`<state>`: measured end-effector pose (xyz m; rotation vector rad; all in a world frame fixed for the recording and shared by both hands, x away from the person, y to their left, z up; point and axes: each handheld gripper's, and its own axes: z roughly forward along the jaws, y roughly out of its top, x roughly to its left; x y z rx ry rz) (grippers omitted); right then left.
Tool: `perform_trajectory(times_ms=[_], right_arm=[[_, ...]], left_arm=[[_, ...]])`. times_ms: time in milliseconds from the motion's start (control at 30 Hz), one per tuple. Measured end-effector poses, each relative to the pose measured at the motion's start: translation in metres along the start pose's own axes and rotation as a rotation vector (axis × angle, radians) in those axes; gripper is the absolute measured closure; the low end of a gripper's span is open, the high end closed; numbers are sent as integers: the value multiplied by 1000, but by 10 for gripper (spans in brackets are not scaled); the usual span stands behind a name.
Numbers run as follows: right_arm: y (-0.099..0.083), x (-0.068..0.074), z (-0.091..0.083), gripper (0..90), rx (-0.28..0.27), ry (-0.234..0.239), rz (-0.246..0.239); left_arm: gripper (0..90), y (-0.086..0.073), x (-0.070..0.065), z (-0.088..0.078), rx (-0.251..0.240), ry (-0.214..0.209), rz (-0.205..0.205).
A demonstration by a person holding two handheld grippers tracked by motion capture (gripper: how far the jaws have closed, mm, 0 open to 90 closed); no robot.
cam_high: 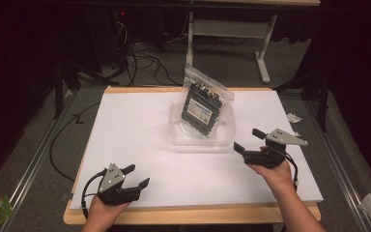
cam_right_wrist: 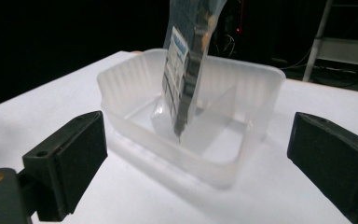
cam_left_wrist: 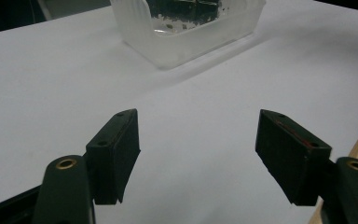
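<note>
Right gripper (cam_high: 248, 139): jaws apart, empty, near the tub's right side, likely lined up to reach it
Left gripper (cam_high: 135, 175): jaws apart, empty, well short of the tub
Bag (cam_high: 204, 103): stands tilted inside the clear tub (cam_high: 224, 138), leaning on its far wall
Tabletop (cam_high: 135, 125): bare white sheet between both grippers and tub, nothing obstructs

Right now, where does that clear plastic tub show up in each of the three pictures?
High view: the clear plastic tub sits right of the table's middle.
Left gripper view: top centre, cut by the edge.
Right gripper view: centre, between the fingers.
Shared landmark: the bag of dark parts standing in it.
</note>
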<state>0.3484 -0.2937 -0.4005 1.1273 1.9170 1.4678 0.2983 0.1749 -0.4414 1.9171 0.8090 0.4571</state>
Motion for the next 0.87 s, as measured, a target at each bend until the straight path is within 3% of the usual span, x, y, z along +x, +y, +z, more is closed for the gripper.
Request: perform_trajectory(times_ms=[133, 167, 200, 233, 367, 533, 867], right_arm=[[-18, 5, -26, 46, 7, -18, -15], [-29, 7, -40, 46, 2, -34, -11], [-29, 7, -40, 46, 2, -34, -11], [-43, 7, -55, 66, -20, -61, -7], [-61, 4, -65, 76, -4, -80, 9], [-62, -2, -64, 74, -22, -83, 49], [-62, -2, -59, 74, -12, -80, 37]], left_arm=[[308, -1, 0, 1, 4, -1, 0], [308, -1, 0, 1, 6, 2, 0], [307, -1, 0, 1, 6, 2, 0], [308, -2, 1, 2, 12, 6, 1], [308, -1, 1, 4, 14, 14, -10], [308, -1, -1, 5, 21, 16, -5], [306, -3, 0, 3, 20, 19, -10]])
